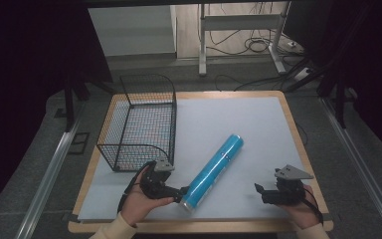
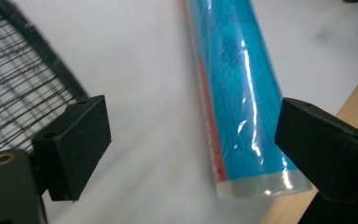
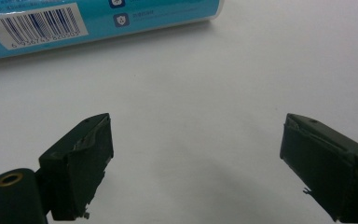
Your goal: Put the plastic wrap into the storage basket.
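blue roll (image 1: 214,172) flat on table | left gripper (image 1: 183,191) released beside it | right gripper (image 1: 259,191) released

My left gripper (image 1: 181,191) sits at seven o'clock, jaws spread wide; my right gripper (image 1: 259,191) at five o'clock, likewise gaping.

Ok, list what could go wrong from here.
1. The blue roll is round and wrapped in glossy film; the open left gripper sits at its very end, so it may slip or tip when lifted.
2. That end lies near the table edge, so a nudge might roll it off.
3. The wire basket stands close beside the left gripper and could get bumped.
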Motion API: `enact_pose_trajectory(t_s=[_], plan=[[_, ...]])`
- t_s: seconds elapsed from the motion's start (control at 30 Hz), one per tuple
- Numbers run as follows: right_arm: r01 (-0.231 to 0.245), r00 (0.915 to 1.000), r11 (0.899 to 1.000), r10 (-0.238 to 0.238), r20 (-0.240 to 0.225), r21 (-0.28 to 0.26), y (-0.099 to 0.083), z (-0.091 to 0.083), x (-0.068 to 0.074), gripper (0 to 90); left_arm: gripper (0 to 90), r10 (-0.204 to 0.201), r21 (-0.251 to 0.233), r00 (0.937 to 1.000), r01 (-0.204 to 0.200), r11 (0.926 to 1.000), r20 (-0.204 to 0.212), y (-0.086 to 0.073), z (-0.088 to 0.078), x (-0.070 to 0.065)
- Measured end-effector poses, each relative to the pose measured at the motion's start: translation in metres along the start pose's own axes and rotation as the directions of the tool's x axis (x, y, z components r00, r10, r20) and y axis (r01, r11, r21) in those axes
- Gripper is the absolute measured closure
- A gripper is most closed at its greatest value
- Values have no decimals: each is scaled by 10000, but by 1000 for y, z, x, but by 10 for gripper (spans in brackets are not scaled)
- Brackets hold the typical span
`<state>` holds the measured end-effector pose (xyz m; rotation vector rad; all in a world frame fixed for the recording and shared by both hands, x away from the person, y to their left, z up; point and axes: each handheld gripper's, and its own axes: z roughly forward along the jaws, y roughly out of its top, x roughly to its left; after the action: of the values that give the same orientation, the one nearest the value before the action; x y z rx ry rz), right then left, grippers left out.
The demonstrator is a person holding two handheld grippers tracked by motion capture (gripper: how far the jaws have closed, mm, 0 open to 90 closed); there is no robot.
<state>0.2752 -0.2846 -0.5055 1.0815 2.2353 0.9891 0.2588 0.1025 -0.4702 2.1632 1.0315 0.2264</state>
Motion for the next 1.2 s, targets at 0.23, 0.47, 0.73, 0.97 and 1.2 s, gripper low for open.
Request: enact_pose_trajectory(t_s=[0.23, 0.47, 0.73, 0.97, 1.2], plan=[[48, 10000, 10000, -48, 18, 42, 0, 0, 0, 97, 106, 101, 135, 9999, -103, 9999, 130, 6, 6, -2], [38, 10000, 10000, -38, 6, 56, 0, 0, 1, 97, 108, 153, 155, 9998, -155, 9998, 133, 15, 8, -3], [19, 10000, 10000, -20, 33, 85, 0, 1, 0, 97, 124, 120, 264, 9999, -123, 9996, 89, 23, 14, -9], [25, 10000, 9999, -25, 13, 116, 0, 0, 0, 97, 124, 235, 374, 9996, -242, 9990, 185, 30, 21, -13], [35, 10000, 9999, -36, 45, 153, -1, 0, 0, 97, 127, 329, 290, 9994, -331, 9990, 49, 37, 26, -16]])
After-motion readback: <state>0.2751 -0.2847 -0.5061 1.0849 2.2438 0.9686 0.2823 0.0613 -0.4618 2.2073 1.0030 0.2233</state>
